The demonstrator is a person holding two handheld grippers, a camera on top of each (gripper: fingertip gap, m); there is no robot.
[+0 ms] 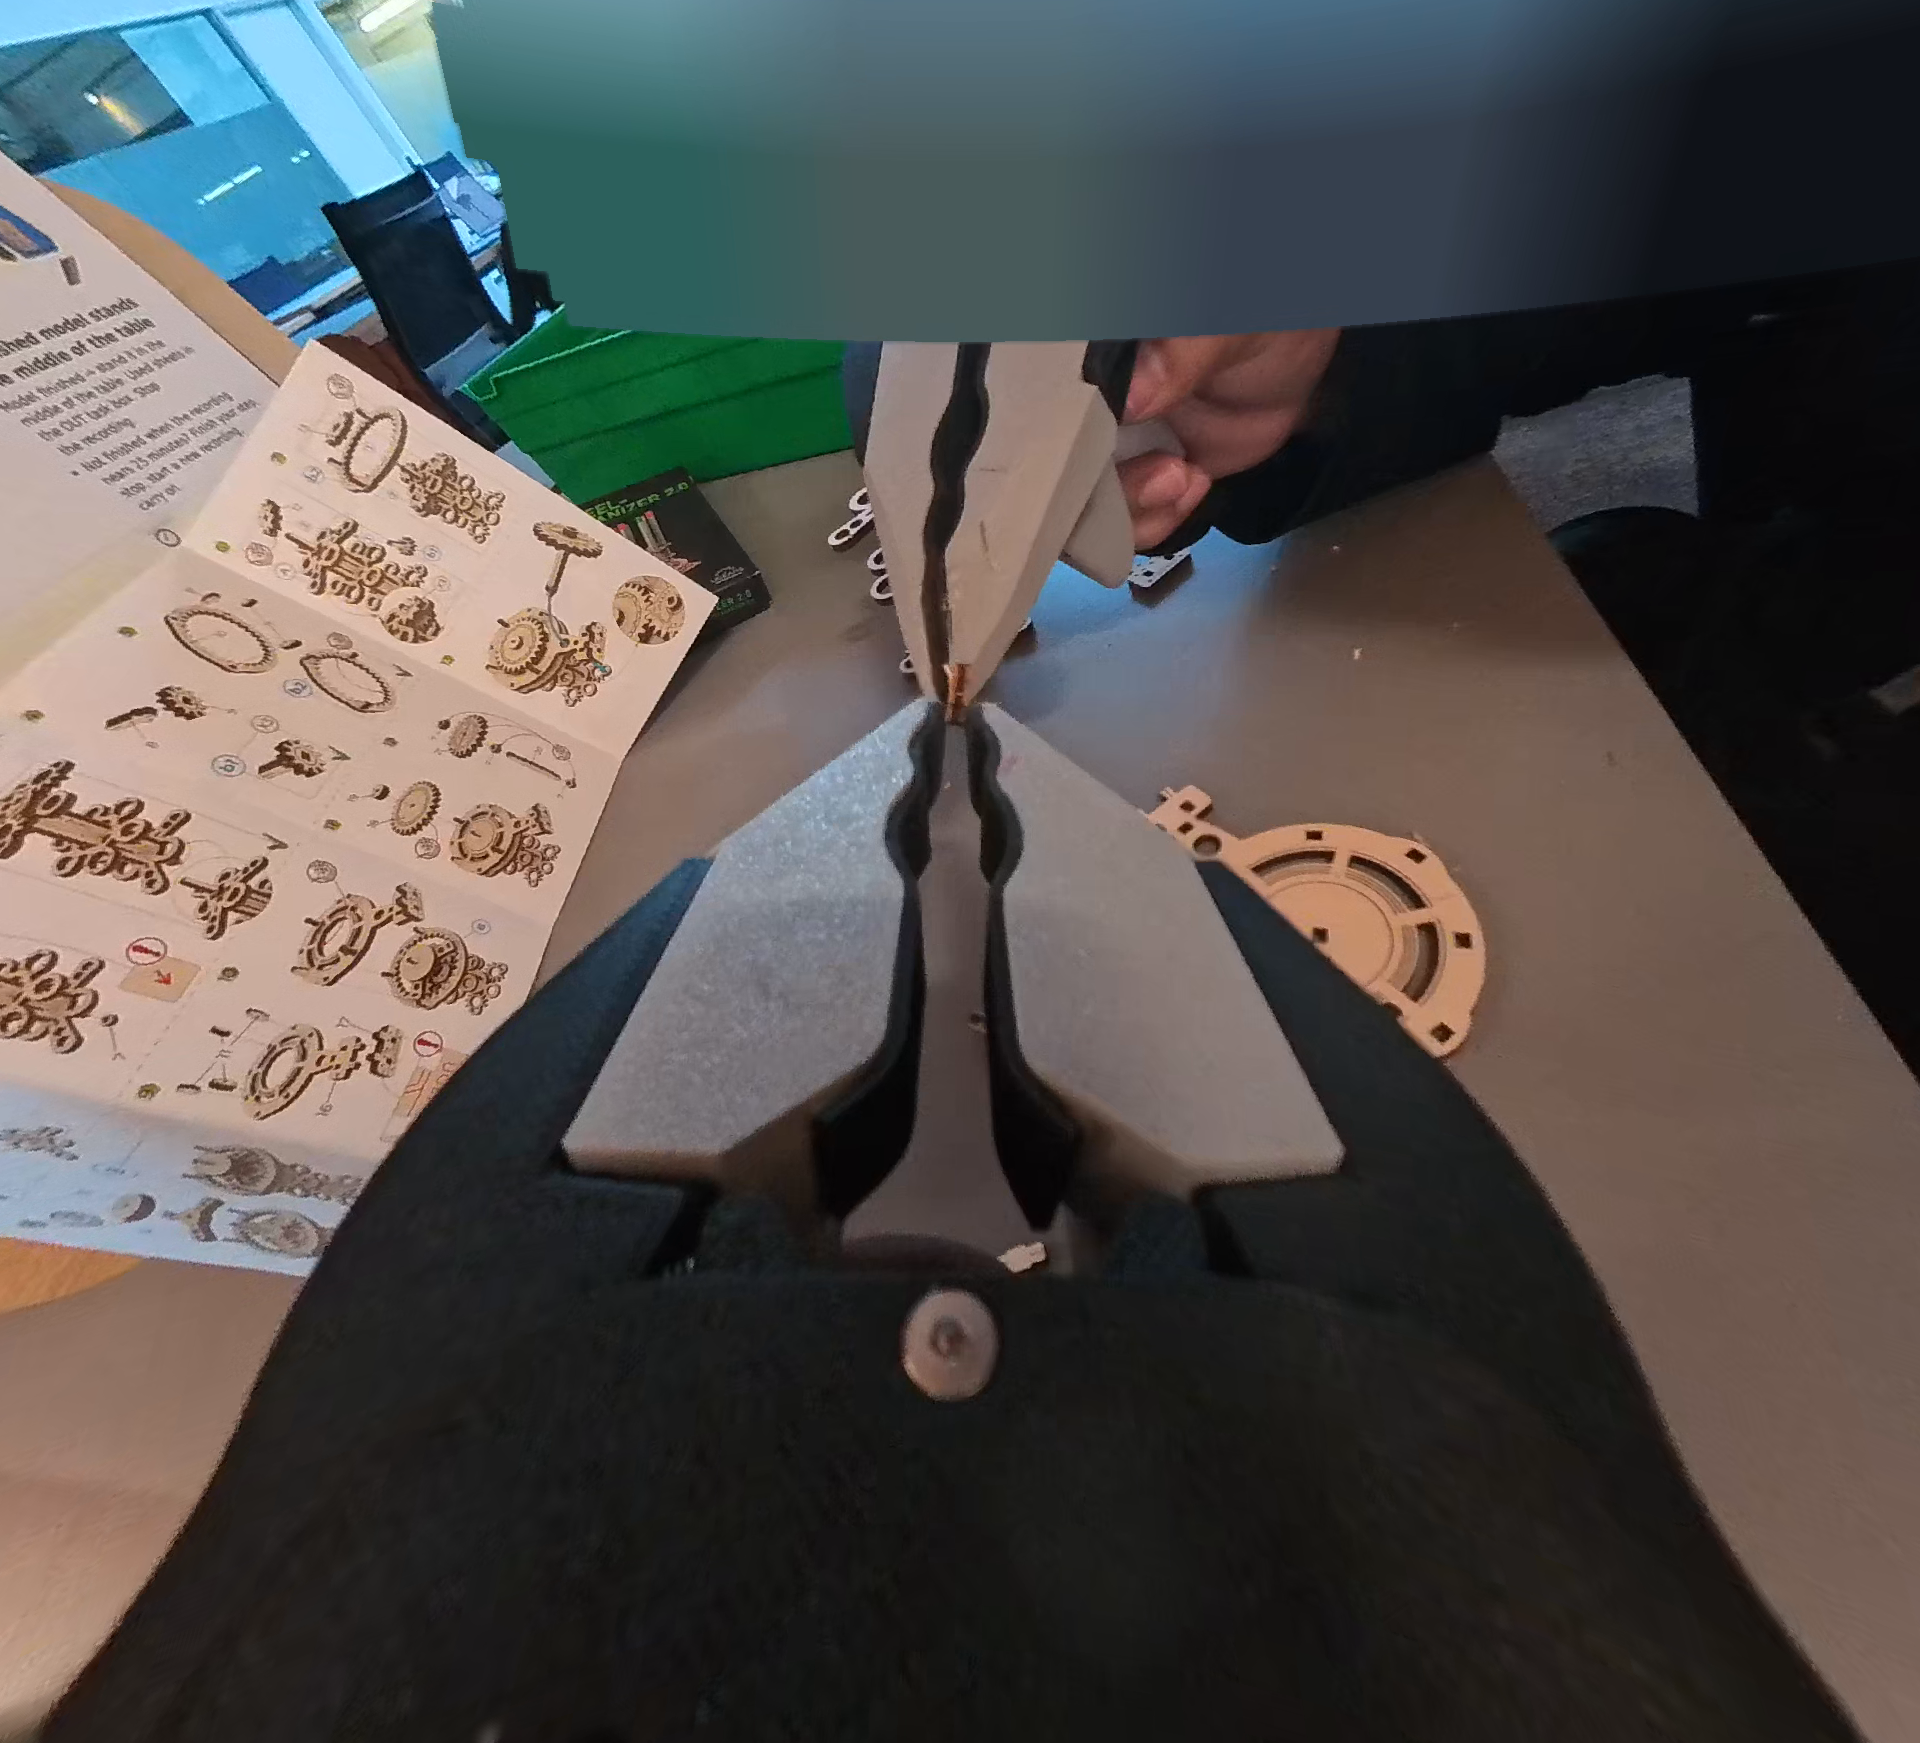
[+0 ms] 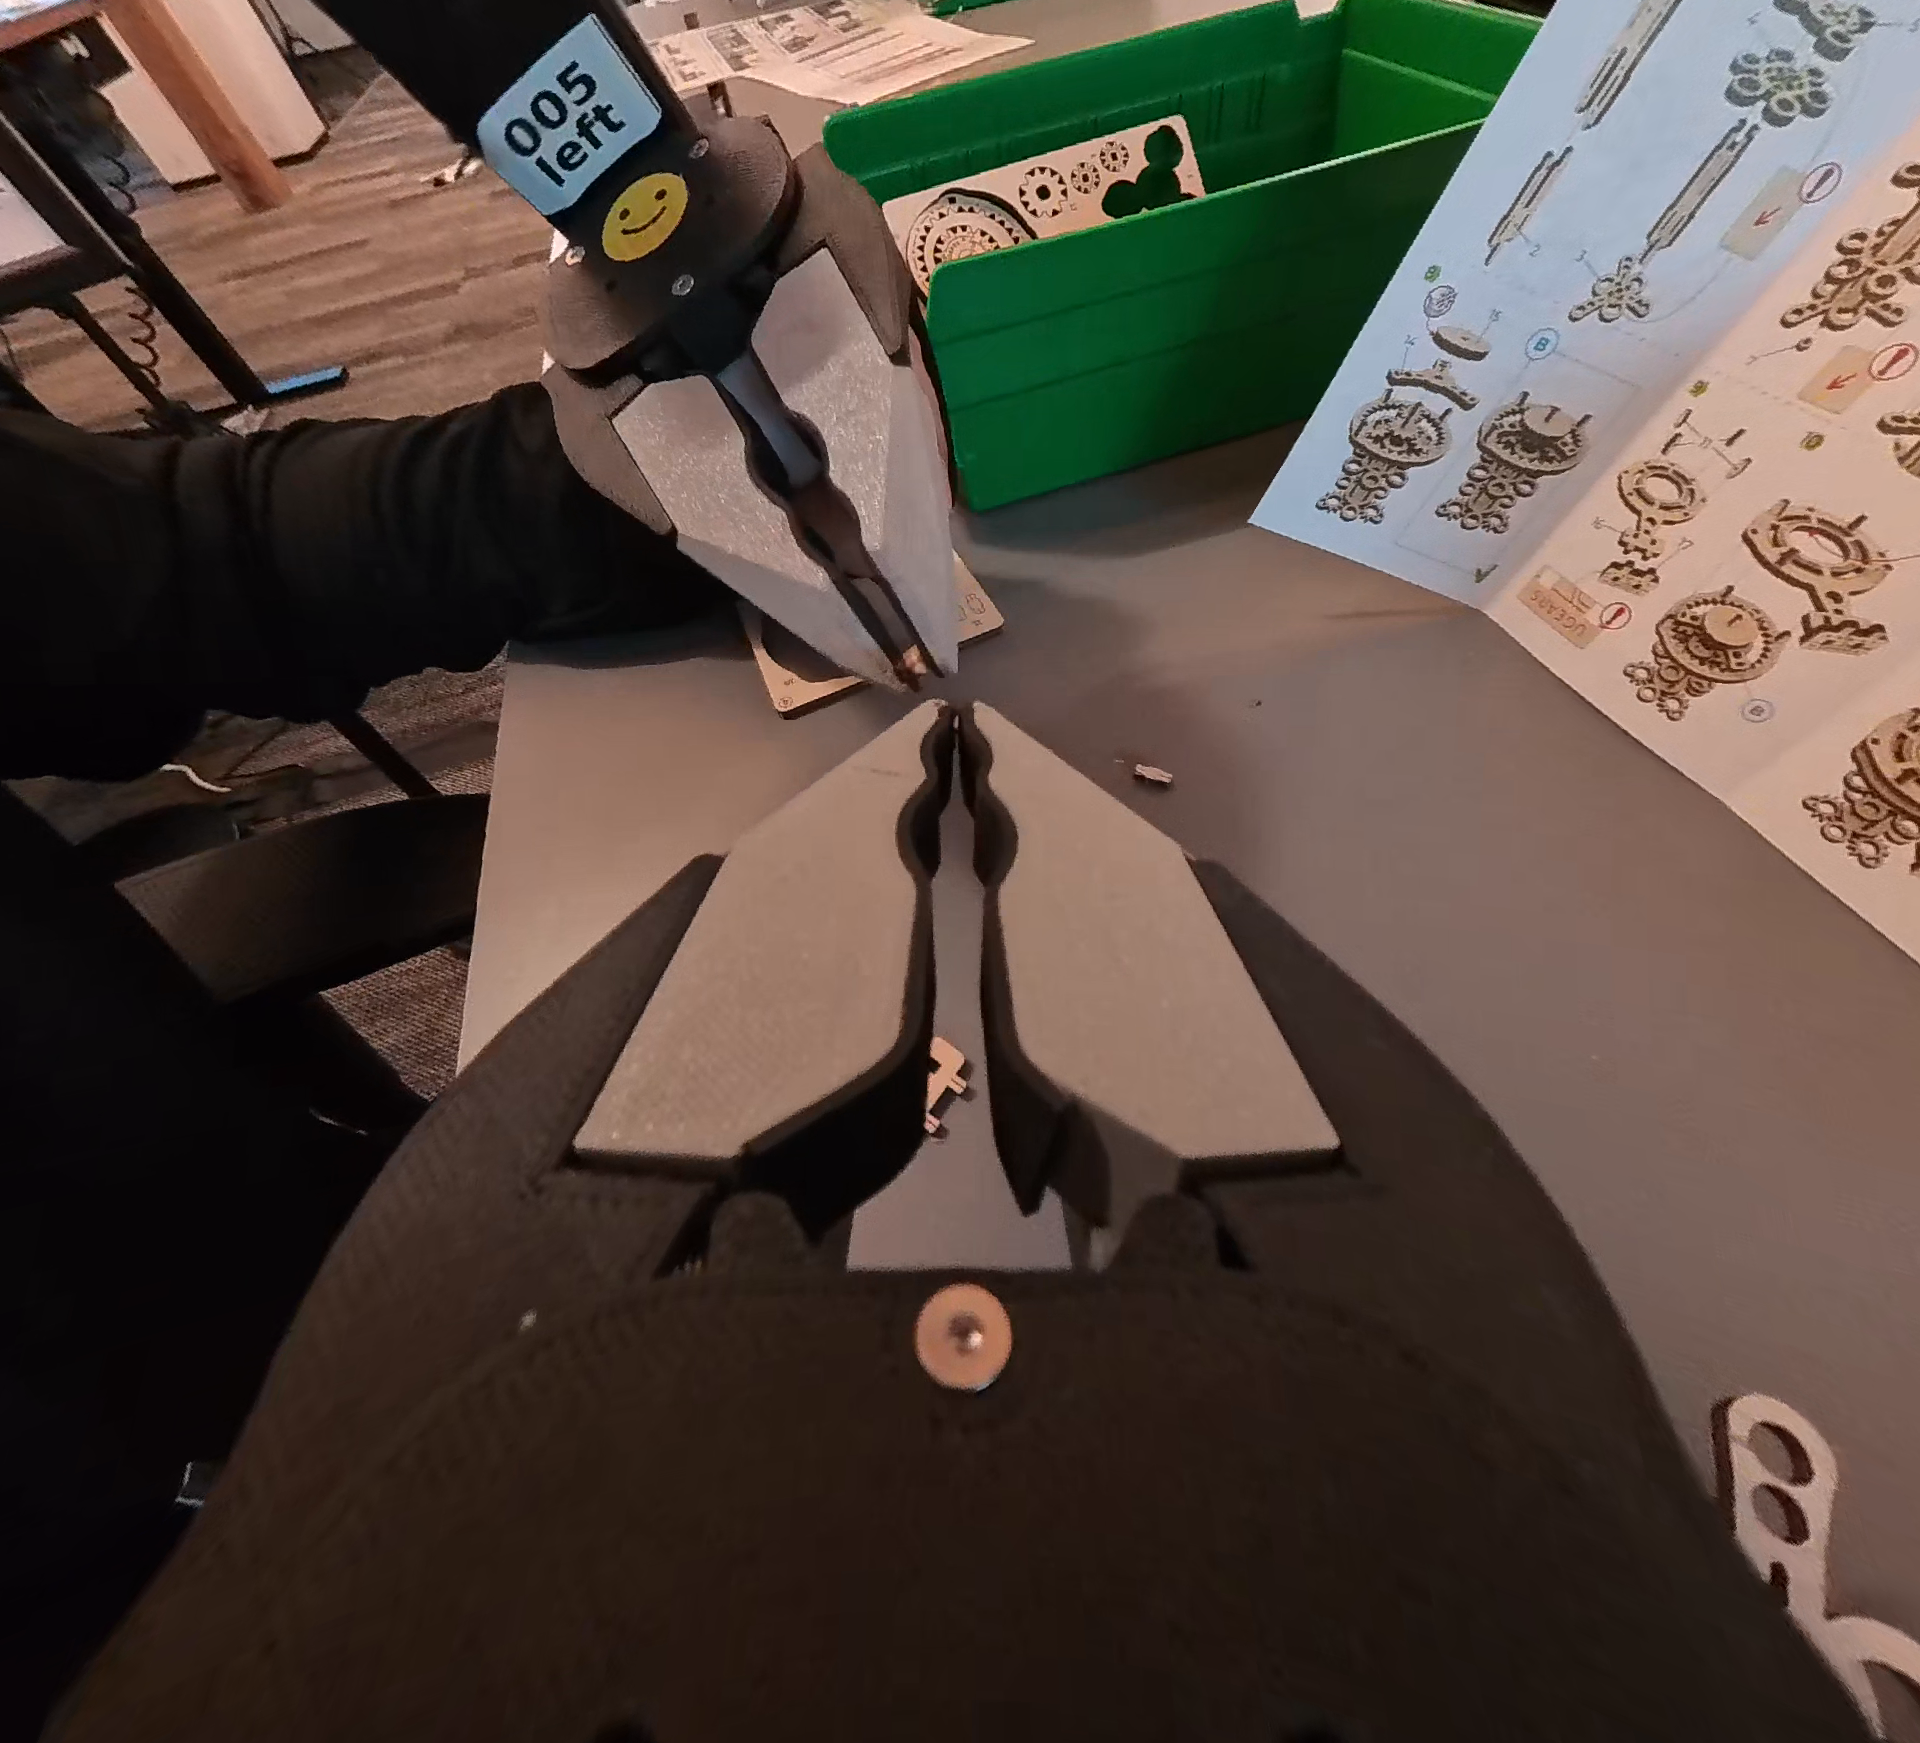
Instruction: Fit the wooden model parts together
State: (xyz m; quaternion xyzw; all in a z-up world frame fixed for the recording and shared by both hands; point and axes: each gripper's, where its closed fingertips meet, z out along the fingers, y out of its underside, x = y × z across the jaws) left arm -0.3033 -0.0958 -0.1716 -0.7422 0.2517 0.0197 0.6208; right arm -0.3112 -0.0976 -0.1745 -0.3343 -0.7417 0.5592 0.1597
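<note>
My left gripper [image 1: 951, 725] and my right gripper [image 2: 962, 712] meet tip to tip just above the grey table [image 1: 1299, 675]. In the left wrist view the right gripper [image 1: 948, 654] comes down from above, shut on a small brown wooden part [image 1: 956, 687] that touches my left tips. In the right wrist view the left gripper [image 2: 916, 670] comes in from the upper left, shut on a small wooden peg [image 2: 910, 660]. Whether the two parts are joined is hidden by the fingers. A round wooden ring part [image 1: 1361, 935] lies on the table to the right.
A folded instruction sheet [image 1: 312, 758] stands at one side, also in the right wrist view [image 2: 1662, 343]. A green bin [image 2: 1143, 311] holds a cut wooden sheet [image 2: 1049, 207]. Another wooden sheet [image 2: 883, 654] lies under the left gripper. Small loose pieces [image 2: 1148, 774] [image 2: 943, 1085] lie on the table. A black box [image 1: 707, 540] sits near the bin. Left and right tips are no more than a few centimetres apart.
</note>
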